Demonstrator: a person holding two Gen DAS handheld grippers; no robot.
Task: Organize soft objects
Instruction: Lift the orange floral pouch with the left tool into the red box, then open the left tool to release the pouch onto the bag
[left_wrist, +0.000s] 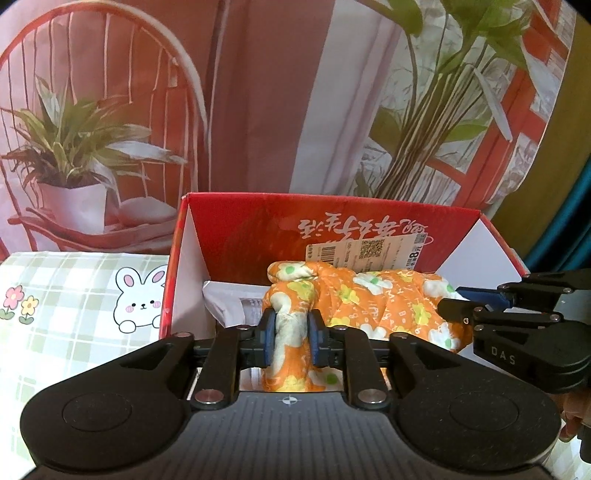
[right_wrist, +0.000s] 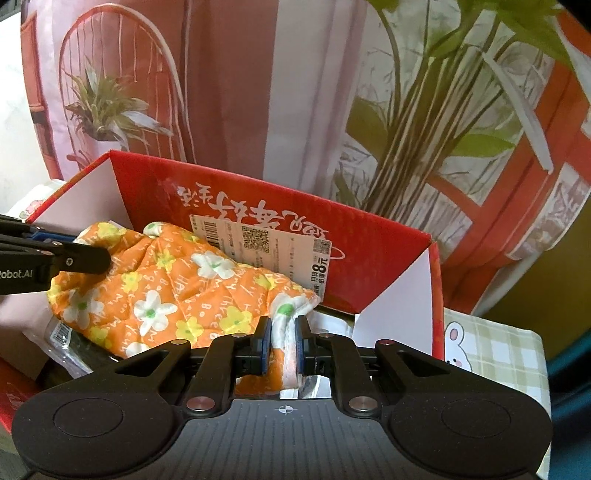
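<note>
Both grippers, left gripper (left_wrist: 291, 341) and right gripper (right_wrist: 283, 345), hold the orange floral cloth (left_wrist: 373, 306) in narrow jaws, lowering it into the red box (left_wrist: 369, 229). Next, probably, release.

Bright, warm, even light in both views, reddish in cast. No hard shadows; only soft shade inside the red box (left_wrist: 369, 229) under its far wall and beneath the orange floral cloth (left_wrist: 388, 306). Slight glare on the white label (right_wrist: 258, 243) and on the pale inner box walls. Strong fisheye bending at the edges: backdrop (left_wrist: 258, 92) lines bowed, corners cut off in black. Sharp in the near middle, cloth print and barcode readable. Softer toward the far right, printed leaves (right_wrist: 480, 92) smeared in the right wrist view. Near black gripper bodies matte, finely speckled, no reflections.
</note>
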